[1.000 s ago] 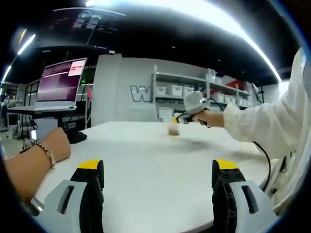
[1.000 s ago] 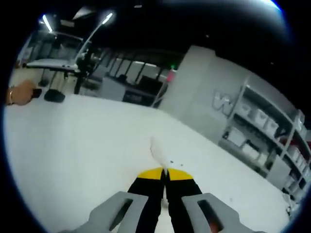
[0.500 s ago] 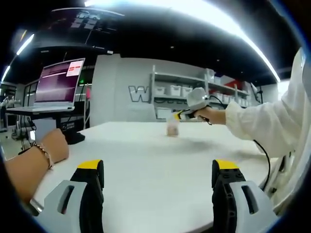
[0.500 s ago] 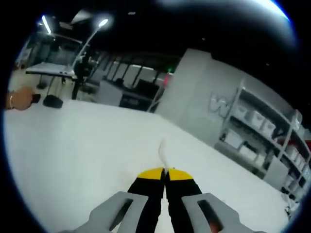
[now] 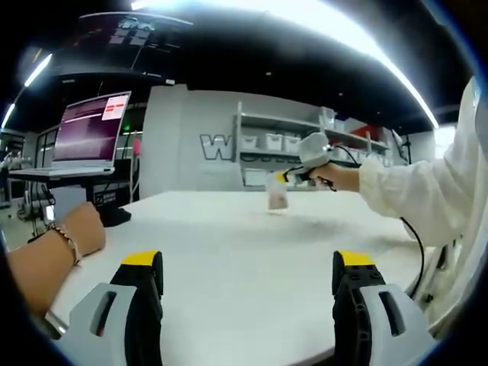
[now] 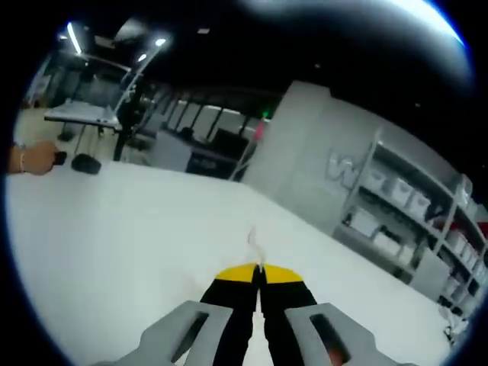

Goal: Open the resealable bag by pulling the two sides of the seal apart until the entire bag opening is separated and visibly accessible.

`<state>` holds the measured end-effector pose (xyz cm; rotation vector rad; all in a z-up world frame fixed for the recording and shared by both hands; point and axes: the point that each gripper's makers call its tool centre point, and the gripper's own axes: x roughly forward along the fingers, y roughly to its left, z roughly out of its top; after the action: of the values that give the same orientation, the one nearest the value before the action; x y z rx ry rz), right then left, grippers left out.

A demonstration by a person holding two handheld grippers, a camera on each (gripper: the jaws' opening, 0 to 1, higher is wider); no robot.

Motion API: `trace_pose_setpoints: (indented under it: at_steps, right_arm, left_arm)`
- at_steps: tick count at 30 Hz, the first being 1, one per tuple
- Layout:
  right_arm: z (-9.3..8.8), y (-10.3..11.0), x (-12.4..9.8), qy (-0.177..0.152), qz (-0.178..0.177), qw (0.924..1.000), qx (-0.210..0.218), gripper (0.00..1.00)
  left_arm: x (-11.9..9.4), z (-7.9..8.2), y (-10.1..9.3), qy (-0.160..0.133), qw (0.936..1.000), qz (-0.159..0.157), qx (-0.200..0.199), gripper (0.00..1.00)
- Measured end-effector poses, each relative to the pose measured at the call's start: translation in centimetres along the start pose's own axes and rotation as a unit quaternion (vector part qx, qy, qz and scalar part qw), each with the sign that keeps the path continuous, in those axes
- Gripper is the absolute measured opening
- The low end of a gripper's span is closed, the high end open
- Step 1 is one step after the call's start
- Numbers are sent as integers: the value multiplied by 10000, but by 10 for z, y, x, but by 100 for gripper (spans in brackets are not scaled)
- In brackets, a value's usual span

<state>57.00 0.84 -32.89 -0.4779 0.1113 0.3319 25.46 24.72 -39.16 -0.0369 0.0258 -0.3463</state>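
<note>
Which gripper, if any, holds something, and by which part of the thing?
The right gripper is shut on the resealable bag, pinching its top edge so it hangs above the table. The left gripper is open and holds nothing.

1. Your left gripper view sits low over the near edge of the white table [image 5: 244, 259], facing level across it toward the grey wall and shelves [image 5: 305, 141], which lie well beyond the table.
2. Your right gripper view looks steeply down along its closed jaws at the table [image 6: 114, 229] from above, rolled so the far edge slants.
3. Both views share the tabletop, the lettered wall [image 6: 347, 164] and the shelving.
</note>
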Motion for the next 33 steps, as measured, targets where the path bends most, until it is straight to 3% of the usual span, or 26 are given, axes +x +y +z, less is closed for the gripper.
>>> trace_pose_setpoints:
  at_steps: [33]
  right_arm:
    - [17,-5,-43,-210,200,9995,87,0]
  left_arm:
    - [-1,0,-2,-16,10000,-49,9,90]
